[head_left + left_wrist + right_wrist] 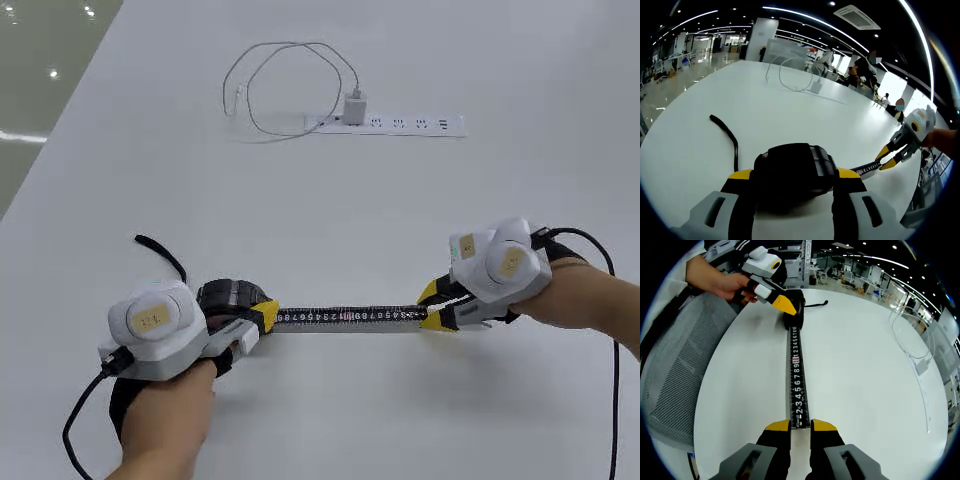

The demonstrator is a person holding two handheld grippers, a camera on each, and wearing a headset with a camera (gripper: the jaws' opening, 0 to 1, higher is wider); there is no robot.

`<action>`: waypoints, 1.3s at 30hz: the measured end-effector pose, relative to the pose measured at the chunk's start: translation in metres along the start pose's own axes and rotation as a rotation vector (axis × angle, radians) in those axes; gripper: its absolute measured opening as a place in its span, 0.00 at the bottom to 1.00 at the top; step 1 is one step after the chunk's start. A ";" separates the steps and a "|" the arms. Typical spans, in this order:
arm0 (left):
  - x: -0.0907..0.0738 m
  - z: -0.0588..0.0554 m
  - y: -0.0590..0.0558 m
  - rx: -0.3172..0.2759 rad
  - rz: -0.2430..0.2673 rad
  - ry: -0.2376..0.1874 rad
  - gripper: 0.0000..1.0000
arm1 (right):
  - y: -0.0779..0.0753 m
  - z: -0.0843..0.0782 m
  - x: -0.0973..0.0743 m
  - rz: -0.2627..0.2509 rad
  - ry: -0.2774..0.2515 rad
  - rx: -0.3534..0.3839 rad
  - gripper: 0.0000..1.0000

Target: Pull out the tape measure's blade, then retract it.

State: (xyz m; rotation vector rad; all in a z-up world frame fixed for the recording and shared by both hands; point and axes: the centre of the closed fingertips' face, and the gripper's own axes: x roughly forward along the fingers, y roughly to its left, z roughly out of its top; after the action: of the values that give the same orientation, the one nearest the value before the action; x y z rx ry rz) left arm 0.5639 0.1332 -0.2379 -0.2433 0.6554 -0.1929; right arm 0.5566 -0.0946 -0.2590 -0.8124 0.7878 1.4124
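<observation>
Holding black tape measure (232,297)'s numbered blade (345,317) stretched flat over the surface (350,210), clamping the case (792,170) with left gripper (250,312), pinching blade tip with right gripper (431,307).

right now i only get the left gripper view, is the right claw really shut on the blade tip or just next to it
Observer: Shut on it. In the right gripper view the right claw pinches the blade at its very end, one yellow tip on each edge.
Operator: is the blade kinked anywhere
Observer: No. The head view shows it running straight from the tape measure case to that claw, along the table.
Operator: what's that white block far ahead
Observer: A charger plugged into a power strip, well beyond the tape.
</observation>
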 end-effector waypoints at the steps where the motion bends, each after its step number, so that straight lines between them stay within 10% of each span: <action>1: 0.000 0.000 0.000 -0.001 -0.001 0.000 0.58 | 0.000 0.002 0.001 0.001 -0.002 -0.001 0.10; 39: -0.001 0.001 0.000 -0.026 -0.019 -0.003 0.58 | 0.001 0.049 0.026 0.029 -0.069 -0.009 0.10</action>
State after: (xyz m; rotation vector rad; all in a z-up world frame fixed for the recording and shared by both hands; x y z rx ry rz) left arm 0.5641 0.1339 -0.2368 -0.2749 0.6534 -0.2024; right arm 0.5552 -0.0387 -0.2561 -0.7577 0.7440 1.4631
